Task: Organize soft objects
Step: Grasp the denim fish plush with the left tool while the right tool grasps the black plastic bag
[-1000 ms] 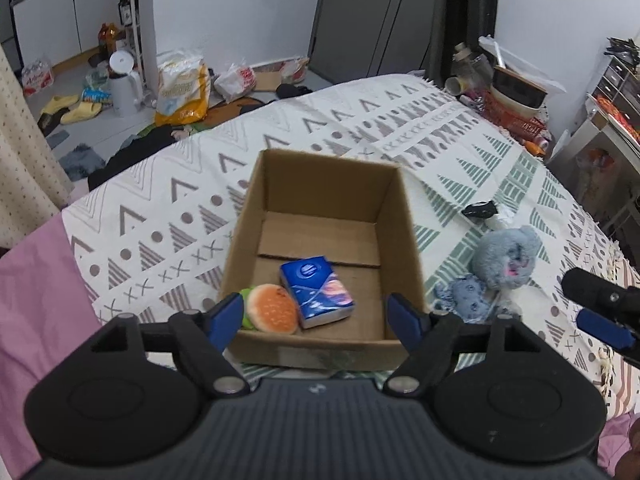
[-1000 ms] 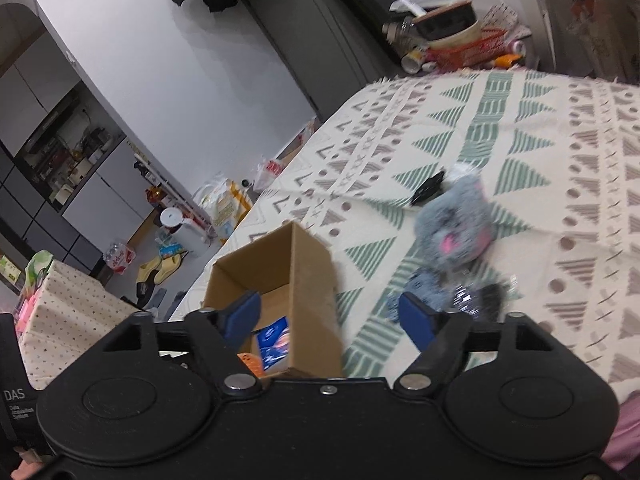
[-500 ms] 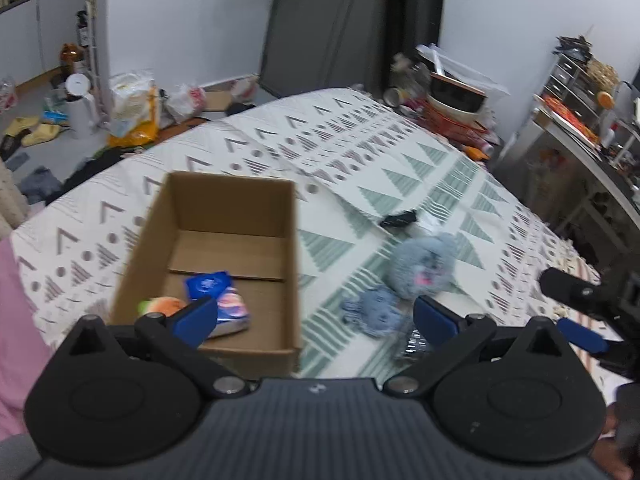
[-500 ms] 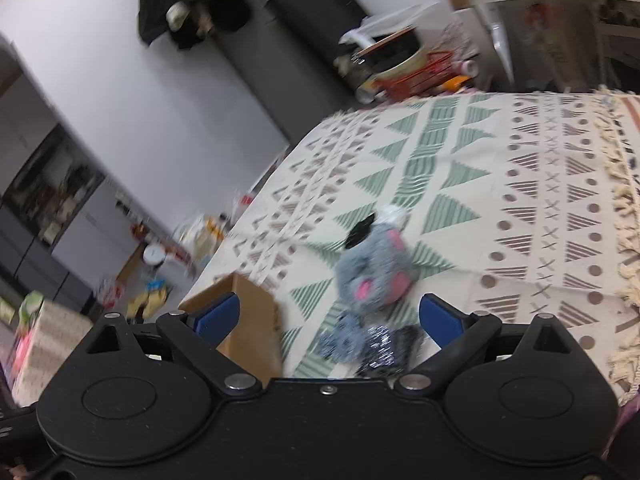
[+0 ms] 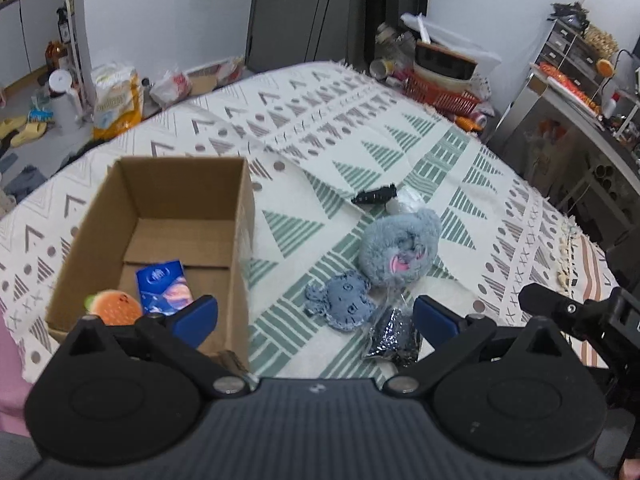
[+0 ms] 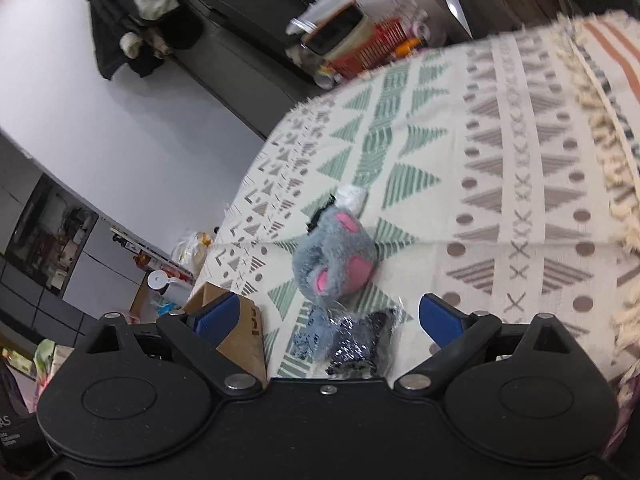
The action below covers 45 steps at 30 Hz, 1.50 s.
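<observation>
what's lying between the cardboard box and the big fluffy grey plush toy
In the left wrist view, only bare patterned blanket lies between the cardboard box and the grey plush toy.

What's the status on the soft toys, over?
Left gripper and right gripper open, empty. Burger toy and tissue pack in box. Grey plush, blue plush, shiny bag on blanket.

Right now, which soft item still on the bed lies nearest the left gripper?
The glittery black packet, just ahead of the open left gripper; the blue plush and grey plush lie farther.
</observation>
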Each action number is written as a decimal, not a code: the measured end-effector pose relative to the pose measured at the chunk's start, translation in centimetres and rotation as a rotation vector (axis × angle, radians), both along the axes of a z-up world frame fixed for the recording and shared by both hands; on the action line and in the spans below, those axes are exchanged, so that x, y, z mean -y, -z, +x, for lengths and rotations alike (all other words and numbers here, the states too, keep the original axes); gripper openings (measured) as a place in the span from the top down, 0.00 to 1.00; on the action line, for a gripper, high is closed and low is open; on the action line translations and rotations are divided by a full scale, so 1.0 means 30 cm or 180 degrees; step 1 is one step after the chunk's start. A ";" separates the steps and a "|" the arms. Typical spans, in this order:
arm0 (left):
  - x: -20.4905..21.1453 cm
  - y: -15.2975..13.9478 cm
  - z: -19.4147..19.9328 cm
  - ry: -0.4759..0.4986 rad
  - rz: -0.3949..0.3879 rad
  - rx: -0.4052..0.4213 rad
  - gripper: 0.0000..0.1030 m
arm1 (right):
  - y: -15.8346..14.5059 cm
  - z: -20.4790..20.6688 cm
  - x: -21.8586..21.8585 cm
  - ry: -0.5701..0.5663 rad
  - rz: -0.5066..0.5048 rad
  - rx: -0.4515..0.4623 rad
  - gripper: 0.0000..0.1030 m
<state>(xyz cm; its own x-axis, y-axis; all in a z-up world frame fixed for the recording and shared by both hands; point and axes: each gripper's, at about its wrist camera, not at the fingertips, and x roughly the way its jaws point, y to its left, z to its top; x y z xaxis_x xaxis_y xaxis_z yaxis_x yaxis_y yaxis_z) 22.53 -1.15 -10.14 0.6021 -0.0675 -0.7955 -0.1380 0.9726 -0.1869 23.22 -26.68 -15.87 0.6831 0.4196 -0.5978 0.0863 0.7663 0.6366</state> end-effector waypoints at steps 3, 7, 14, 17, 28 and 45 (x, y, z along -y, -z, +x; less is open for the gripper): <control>0.017 0.033 0.030 -0.0060 -0.0019 -0.0173 0.00 | 0.026 0.015 0.011 -0.0011 0.0154 -0.0125 0.06; 0.049 0.067 0.062 0.0006 0.0024 -0.0274 0.00 | 0.063 0.040 0.021 0.0025 0.0324 -0.0278 0.07; 0.078 0.098 0.099 -0.0059 -0.0055 -0.0182 0.03 | 0.103 0.097 0.033 0.0105 0.0302 -0.0363 0.21; 0.083 0.119 0.117 -0.0099 -0.0147 -0.0154 0.09 | 0.142 0.120 0.017 0.0020 0.0374 -0.0486 0.28; 0.107 0.224 0.194 -0.0235 -0.0260 -0.0285 0.36 | 0.236 0.162 -0.039 -0.0080 0.0382 -0.0778 0.42; 0.080 0.378 0.280 -0.0573 -0.0369 -0.0563 0.46 | 0.301 0.204 -0.075 -0.0122 0.0226 -0.0910 0.89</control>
